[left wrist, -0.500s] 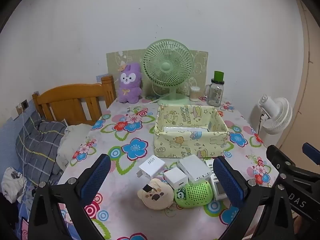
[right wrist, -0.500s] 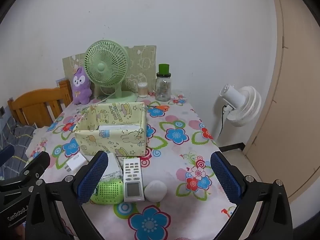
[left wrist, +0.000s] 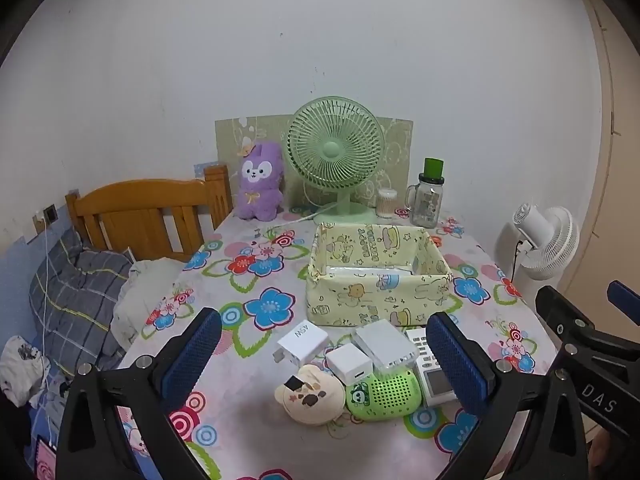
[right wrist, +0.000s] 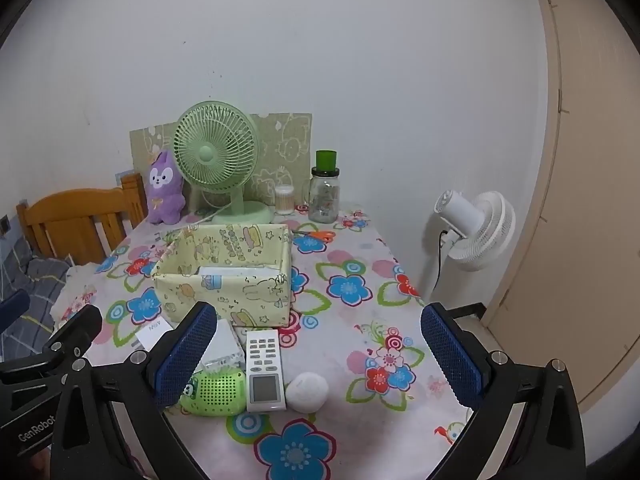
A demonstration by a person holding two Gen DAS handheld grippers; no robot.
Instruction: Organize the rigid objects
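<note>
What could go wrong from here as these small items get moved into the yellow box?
The white adapters lie packed against the green speaker and remote, so closing the open left gripper on one may nudge its neighbours. The white round item lies near the table's front edge and could roll off.

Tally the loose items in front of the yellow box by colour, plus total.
White: 5, made up of white plug charger marked ASN, small white cube adapter, flat white rectangular box, white remote control with grey screen, white rounded pebble-shaped object
Green: 1, green perforated speaker with panda face
Beige: 1, beige bear-face pad
Total: 7
</note>
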